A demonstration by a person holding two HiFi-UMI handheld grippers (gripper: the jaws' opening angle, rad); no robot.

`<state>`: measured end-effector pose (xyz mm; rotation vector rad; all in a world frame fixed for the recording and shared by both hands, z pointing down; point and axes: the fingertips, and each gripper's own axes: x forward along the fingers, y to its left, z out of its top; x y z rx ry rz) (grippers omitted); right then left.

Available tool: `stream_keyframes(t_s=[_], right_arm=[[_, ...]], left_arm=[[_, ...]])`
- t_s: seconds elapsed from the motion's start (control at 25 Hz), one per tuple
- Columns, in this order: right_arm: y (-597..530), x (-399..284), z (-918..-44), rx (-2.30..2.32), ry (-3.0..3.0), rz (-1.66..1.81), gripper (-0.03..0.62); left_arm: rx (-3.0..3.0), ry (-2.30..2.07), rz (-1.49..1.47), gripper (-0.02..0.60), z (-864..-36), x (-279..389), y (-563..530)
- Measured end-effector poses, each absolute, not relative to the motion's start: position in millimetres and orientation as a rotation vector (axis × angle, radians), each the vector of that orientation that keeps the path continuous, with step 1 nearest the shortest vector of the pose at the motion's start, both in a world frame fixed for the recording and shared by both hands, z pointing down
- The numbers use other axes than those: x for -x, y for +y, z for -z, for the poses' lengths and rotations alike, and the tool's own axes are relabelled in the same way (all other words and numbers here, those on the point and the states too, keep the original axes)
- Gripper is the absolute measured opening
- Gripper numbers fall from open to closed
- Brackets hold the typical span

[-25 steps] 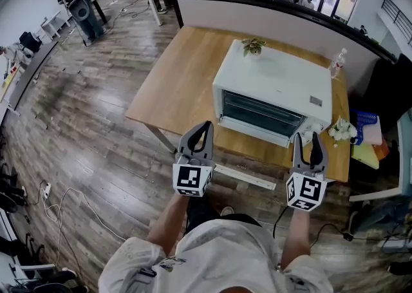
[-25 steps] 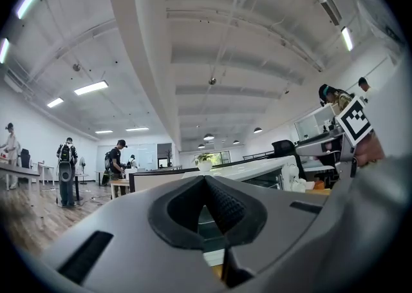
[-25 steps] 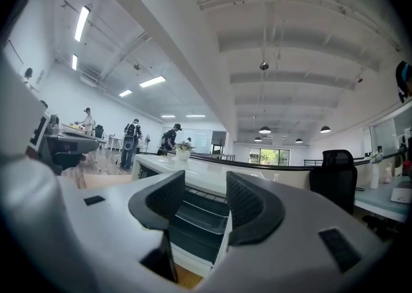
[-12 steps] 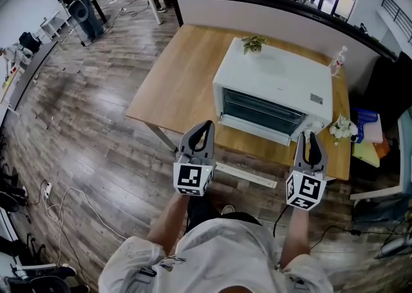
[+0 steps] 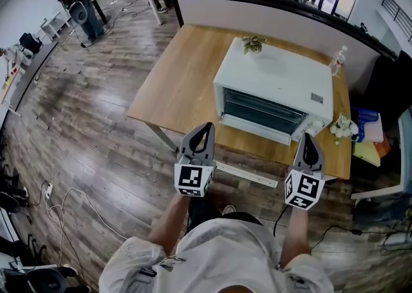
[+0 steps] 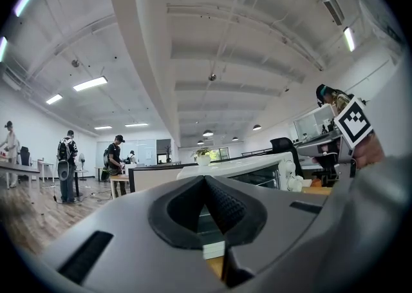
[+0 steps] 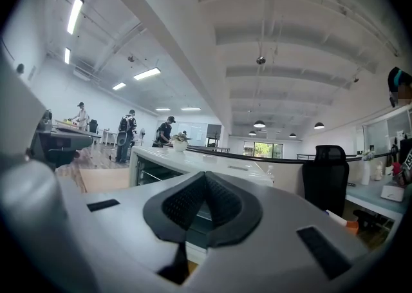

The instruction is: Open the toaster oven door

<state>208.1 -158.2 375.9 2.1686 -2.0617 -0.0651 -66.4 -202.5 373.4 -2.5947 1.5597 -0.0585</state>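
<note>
The toaster oven (image 5: 273, 89) is a white box that stands on the right half of a wooden table (image 5: 180, 85), with its front turned to me. Its door (image 5: 261, 113) is a wide pane of dark glass in a white frame. It stands upright and flush with the front, so it is closed. Through the glass I see the thin bars of a rack, but I cannot tell if anything lies on it. White knobs sit at the right end of the front, too small to read. On top of the oven, at the back edge, stands a small pot (image 5: 253, 44) with a green plant in it. A clear bottle (image 5: 336, 63) stands on the table behind the oven's right corner. A small bunch of white flowers (image 5: 341, 129) lies just beside its right front corner. I hold both grippers level at the near edge of the table, pointing at the oven, and neither one touches it. The left gripper (image 5: 205, 129) is before the left end of the door; its jaws are pressed together at the tips, with nothing between them. The right gripper (image 5: 308, 137) is near the right front corner of the oven. Its jaws have just been closing and now the tips meet, also with nothing between them.
</note>
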Motion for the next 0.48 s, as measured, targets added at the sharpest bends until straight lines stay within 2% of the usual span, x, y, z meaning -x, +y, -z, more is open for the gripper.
stream_keyframes(t_s=[0.48], right_arm=[[-152.7, -205.5, -378.3, -2.166, -2.06, 0.059, 0.025]], left_arm=[[2.615, 1.554, 0.074, 0.011, -380.4, 65.2, -194.1]])
